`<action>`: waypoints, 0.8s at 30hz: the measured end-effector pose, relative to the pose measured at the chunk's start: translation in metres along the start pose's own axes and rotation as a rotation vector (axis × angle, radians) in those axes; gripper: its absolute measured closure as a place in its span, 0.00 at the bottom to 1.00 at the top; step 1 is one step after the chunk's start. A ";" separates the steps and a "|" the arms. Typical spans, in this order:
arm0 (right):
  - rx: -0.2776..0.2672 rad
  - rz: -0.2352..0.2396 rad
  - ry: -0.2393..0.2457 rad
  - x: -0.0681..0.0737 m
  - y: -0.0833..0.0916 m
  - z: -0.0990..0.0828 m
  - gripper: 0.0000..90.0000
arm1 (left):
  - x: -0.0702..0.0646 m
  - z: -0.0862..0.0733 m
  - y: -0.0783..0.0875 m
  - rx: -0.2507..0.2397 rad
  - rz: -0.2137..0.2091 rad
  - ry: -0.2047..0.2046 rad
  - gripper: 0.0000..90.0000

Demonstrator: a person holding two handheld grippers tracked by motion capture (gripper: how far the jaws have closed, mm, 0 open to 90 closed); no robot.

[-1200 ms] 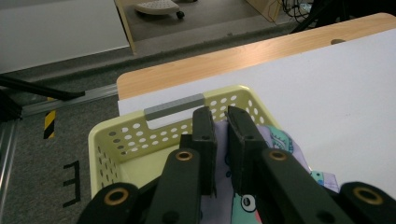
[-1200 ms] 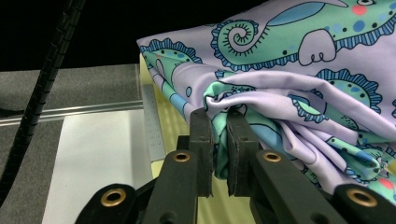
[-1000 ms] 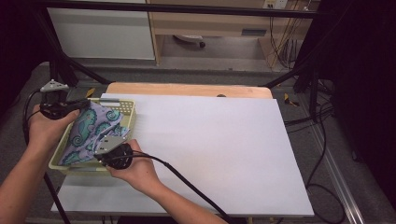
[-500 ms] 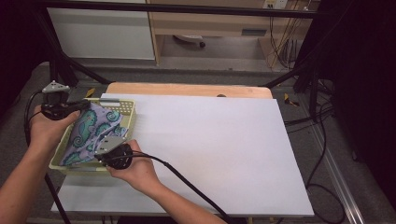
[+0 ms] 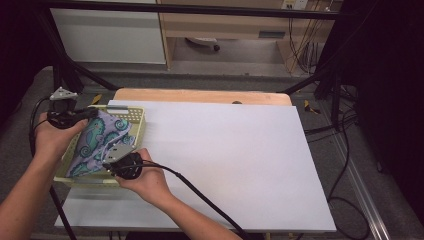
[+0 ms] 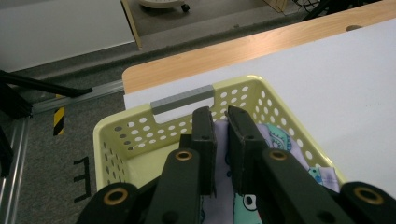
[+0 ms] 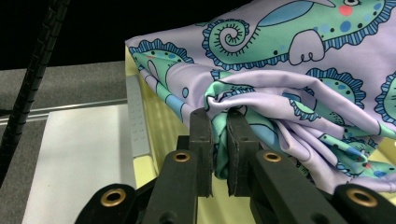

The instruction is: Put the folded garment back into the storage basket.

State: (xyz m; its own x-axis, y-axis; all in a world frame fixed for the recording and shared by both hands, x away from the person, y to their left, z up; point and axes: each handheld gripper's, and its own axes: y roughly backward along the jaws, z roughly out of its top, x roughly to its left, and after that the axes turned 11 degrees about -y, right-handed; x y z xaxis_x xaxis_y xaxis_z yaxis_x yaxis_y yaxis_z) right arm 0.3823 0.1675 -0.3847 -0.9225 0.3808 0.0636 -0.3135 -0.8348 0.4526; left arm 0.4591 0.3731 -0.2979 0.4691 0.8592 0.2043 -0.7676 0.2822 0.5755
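From my remote station I see both tools clamped on a lilac cloth (image 5: 100,142) printed with teal seahorses, blue-fringed and dotted, one with a pink cheek spot; it lies bunched in the pale yellow perforated basket (image 5: 140,117) at the white table's (image 5: 240,165) near left corner, its folds rising above the rim; my left gripper (image 6: 222,140) pinches the cloth's far edge beside the basket's grey handle (image 6: 182,99), jaws nearly together with fabric between them; my right gripper (image 7: 219,140) bites a gathered fold at the near side, the pads squeezing a crumpled ridge of the material; a black cable (image 5: 200,195) trails across the tabletop.
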 end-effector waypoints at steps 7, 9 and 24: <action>-0.004 -0.043 -0.019 -0.015 -0.001 0.001 0.93 | 0.002 0.003 -0.009 -0.038 0.007 0.009 0.91; -0.004 -0.047 -0.019 -0.016 -0.002 0.002 0.93 | 0.002 0.004 -0.015 -0.045 0.005 0.020 0.91; 0.059 -0.044 0.026 -0.002 0.016 -0.001 0.57 | -0.001 0.000 -0.028 -0.057 -0.032 0.056 0.49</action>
State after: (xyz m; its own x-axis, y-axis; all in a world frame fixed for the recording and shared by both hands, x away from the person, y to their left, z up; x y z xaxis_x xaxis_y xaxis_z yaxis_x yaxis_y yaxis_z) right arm 0.3785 0.1525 -0.3785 -0.9138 0.4058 0.0199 -0.3407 -0.7921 0.5064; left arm 0.4806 0.3646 -0.3144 0.4694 0.8716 0.1411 -0.7771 0.3319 0.5347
